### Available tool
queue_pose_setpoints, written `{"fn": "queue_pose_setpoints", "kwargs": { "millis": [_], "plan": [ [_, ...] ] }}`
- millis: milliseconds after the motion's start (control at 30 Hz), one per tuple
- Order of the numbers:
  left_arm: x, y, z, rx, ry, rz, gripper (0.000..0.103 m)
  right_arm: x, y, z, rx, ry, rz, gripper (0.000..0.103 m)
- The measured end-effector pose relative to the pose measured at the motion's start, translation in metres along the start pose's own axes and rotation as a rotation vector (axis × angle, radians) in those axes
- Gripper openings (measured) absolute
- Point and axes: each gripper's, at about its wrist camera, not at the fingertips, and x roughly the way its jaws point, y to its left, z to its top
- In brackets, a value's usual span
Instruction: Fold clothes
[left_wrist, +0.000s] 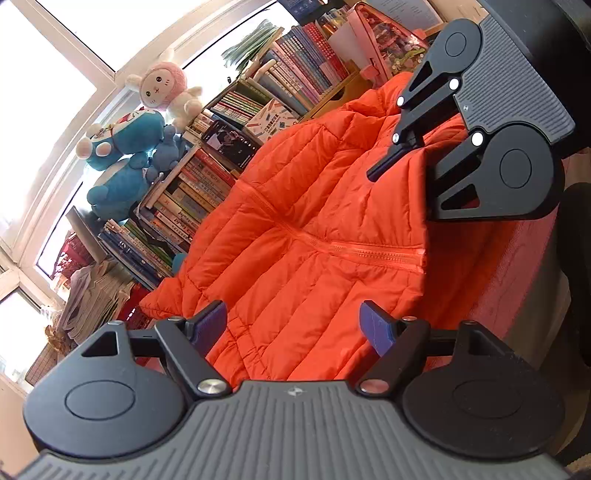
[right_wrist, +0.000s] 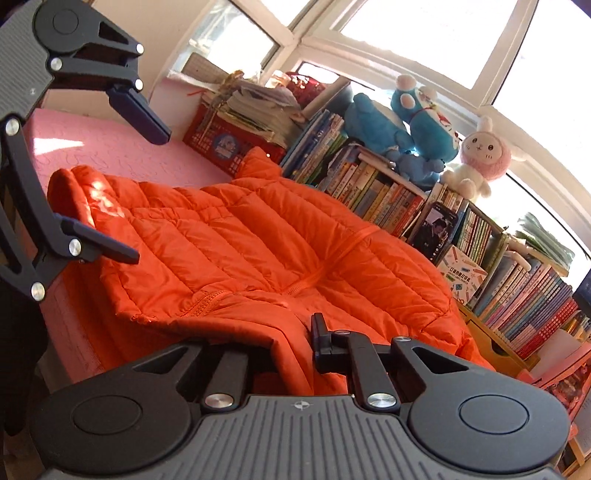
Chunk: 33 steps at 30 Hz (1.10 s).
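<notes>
An orange quilted puffer jacket (left_wrist: 295, 206) (right_wrist: 240, 236) lies spread on a pink bedcover (right_wrist: 110, 147), zipper side up. My left gripper (left_wrist: 293, 328) stands open just over the jacket's near hem, its blue pads apart with nothing between them. In the right wrist view it shows at the upper left (right_wrist: 144, 195), jaws wide. My right gripper (right_wrist: 295, 343) is shut on a fold of the jacket's front edge, and the fabric covers its left finger. From the left wrist view it appears at the upper right (left_wrist: 402, 162), with the pinched cloth raised a little.
Rows of books (right_wrist: 369, 188) line the far side of the bed, with a propped phone (right_wrist: 434, 229) in front. Blue and pink plush toys (right_wrist: 424, 118) sit on top under the window. A red crate (right_wrist: 221, 144) with stacked papers stands at the far corner.
</notes>
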Motion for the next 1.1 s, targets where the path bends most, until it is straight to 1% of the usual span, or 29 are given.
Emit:
{"fn": "queue_pose_setpoints", "kwargs": {
  "millis": [100, 267, 400, 433, 467, 500, 533, 567, 600, 633, 667, 700, 733, 833, 933, 1000, 1100],
  "plan": [
    [-0.002, -0.002, 0.005, 0.004, -0.042, -0.090, 0.070, 0.000, -0.009, 0.005, 0.042, 0.008, 0.011, 0.014],
    [-0.007, 0.011, 0.008, -0.037, -0.064, -0.185, 0.070, 0.004, -0.022, 0.010, 0.095, 0.020, 0.033, 0.014],
    [-0.016, 0.016, 0.009, -0.070, -0.105, -0.288, 0.078, 0.004, -0.028, 0.014, 0.136, 0.014, 0.037, 0.014],
    [-0.014, 0.015, 0.009, -0.068, -0.111, -0.284, 0.080, 0.003, -0.030, 0.015, 0.149, 0.012, 0.042, 0.014],
    [-0.011, 0.013, 0.010, -0.059, -0.114, -0.263, 0.081, 0.002, -0.032, 0.016, 0.154, 0.008, 0.042, 0.014],
    [-0.003, 0.010, 0.012, -0.053, -0.101, -0.213, 0.080, 0.001, -0.032, 0.016, 0.155, 0.004, 0.039, 0.014],
    [0.007, 0.007, 0.014, -0.050, -0.079, -0.146, 0.079, 0.001, -0.033, 0.017, 0.155, 0.001, 0.036, 0.014],
    [0.017, 0.006, 0.016, -0.051, -0.059, -0.085, 0.063, -0.001, -0.033, 0.017, 0.151, -0.002, 0.030, 0.014],
    [0.029, 0.007, 0.017, -0.061, -0.038, -0.011, 0.042, -0.002, -0.032, 0.017, 0.143, -0.002, 0.024, 0.014],
    [0.037, 0.009, 0.017, -0.076, -0.030, 0.045, 0.033, -0.002, -0.031, 0.017, 0.134, -0.001, 0.020, 0.014],
    [0.043, 0.010, 0.017, -0.093, -0.028, 0.084, 0.015, -0.003, -0.029, 0.016, 0.124, 0.000, 0.015, 0.014],
    [0.050, 0.012, 0.016, -0.110, -0.027, 0.124, 0.012, -0.003, -0.026, 0.015, 0.104, 0.004, 0.007, 0.014],
    [0.053, 0.013, 0.016, -0.120, -0.022, 0.145, 0.012, -0.002, -0.022, 0.013, 0.080, 0.008, -0.006, 0.013],
    [0.053, 0.015, 0.012, -0.121, 0.001, 0.155, 0.012, 0.002, -0.003, 0.006, -0.047, 0.018, -0.080, 0.012],
    [0.045, 0.011, 0.009, -0.083, -0.001, 0.162, 0.010, 0.008, 0.014, 0.003, -0.148, 0.007, -0.113, 0.013],
    [0.043, 0.008, 0.010, -0.055, -0.010, 0.167, 0.010, 0.013, 0.023, 0.004, -0.211, -0.014, -0.108, 0.014],
    [0.044, 0.010, 0.012, -0.051, -0.004, 0.146, 0.009, 0.021, 0.035, 0.007, -0.303, -0.050, -0.092, 0.016]
  ]
}}
